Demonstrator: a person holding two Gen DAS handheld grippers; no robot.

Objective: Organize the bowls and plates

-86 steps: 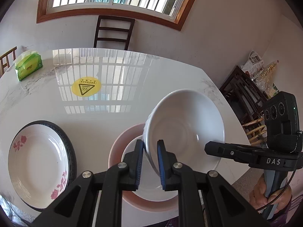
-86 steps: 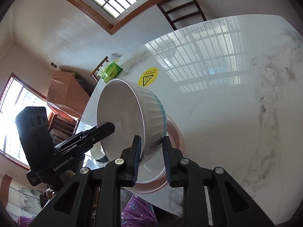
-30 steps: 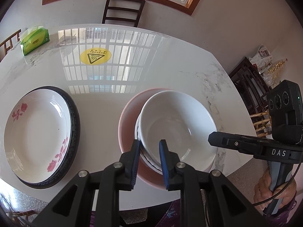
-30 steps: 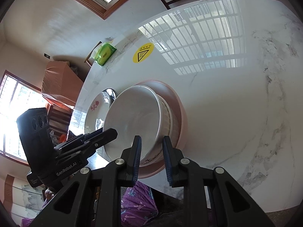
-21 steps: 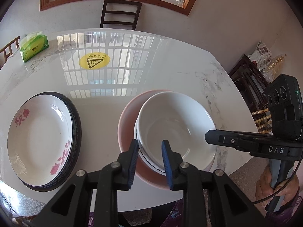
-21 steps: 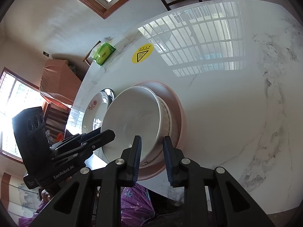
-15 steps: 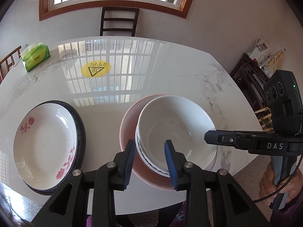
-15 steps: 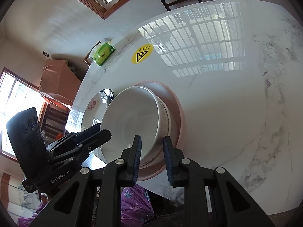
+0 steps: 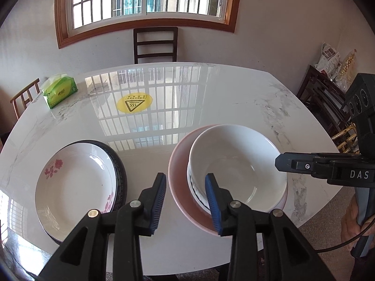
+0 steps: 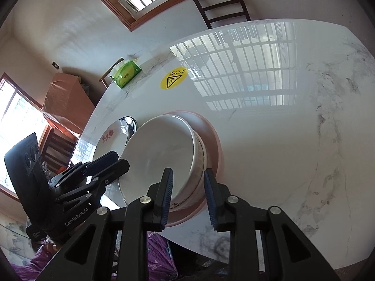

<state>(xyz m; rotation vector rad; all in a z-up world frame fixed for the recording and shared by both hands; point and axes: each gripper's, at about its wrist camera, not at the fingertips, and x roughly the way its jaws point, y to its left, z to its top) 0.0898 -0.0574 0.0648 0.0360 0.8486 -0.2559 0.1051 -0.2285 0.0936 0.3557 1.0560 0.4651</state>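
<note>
Left wrist view: the white bowl (image 9: 236,171) sits nested in another bowl on the pink plate (image 9: 180,182), just ahead and to the right of the left gripper (image 9: 185,196), whose jaws are spread with nothing between them, the right pad just in front of the bowl's near rim. From the right wrist view the right gripper (image 10: 187,192) is spread too, its pads straddling the bowl's (image 10: 161,154) near wall without pinching it. So the bowl looks set down, and the step in hand seems to be letting go cleanly. I'd draw both tools straight back along their fingers, jaws kept wide, so no pad catches the rim and tips the stack. Left of the left gripper lies the flowered plate (image 9: 75,187) on a dark plate (image 9: 120,171), probably the next thing to sort. Farther ahead on the table (image 9: 222,93) are a yellow sticker (image 9: 134,102) and a green tissue pack (image 9: 59,90).
</note>
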